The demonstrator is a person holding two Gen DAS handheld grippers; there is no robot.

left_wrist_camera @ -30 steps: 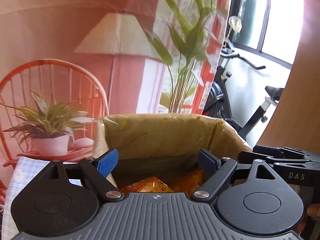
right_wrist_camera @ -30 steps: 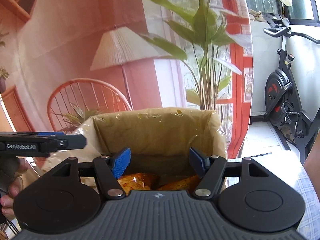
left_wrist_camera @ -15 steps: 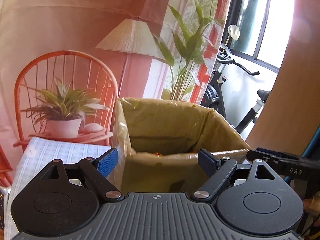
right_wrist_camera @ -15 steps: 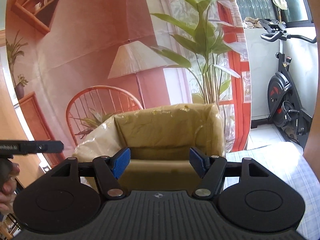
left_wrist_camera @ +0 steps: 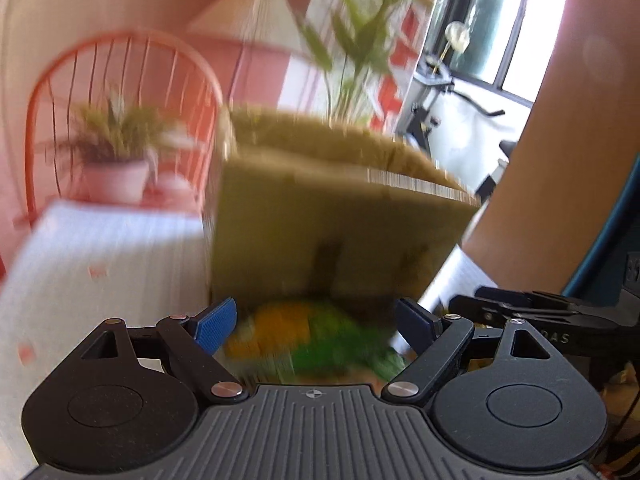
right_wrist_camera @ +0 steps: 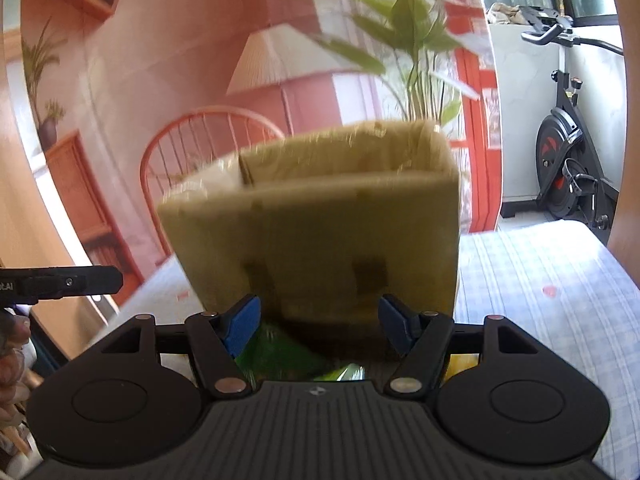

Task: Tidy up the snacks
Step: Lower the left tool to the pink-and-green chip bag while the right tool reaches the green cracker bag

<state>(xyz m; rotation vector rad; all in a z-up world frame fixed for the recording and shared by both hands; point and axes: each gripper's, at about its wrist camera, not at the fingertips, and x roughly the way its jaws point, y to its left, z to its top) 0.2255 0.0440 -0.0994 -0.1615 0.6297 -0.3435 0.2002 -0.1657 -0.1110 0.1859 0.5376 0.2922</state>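
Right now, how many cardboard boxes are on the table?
1. The cardboard box stands on the checked tablecloth, straight ahead of both grippers, with snack packets lying at its near base. Anything behind the box is hidden.

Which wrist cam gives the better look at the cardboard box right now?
Right wrist. The cardboard box sits near centre, its front face and open top rim in frame with only mild blur. In the left wrist view the box is seen at an angle and smeared by heavy motion blur, so its edges and rim are hard to read.
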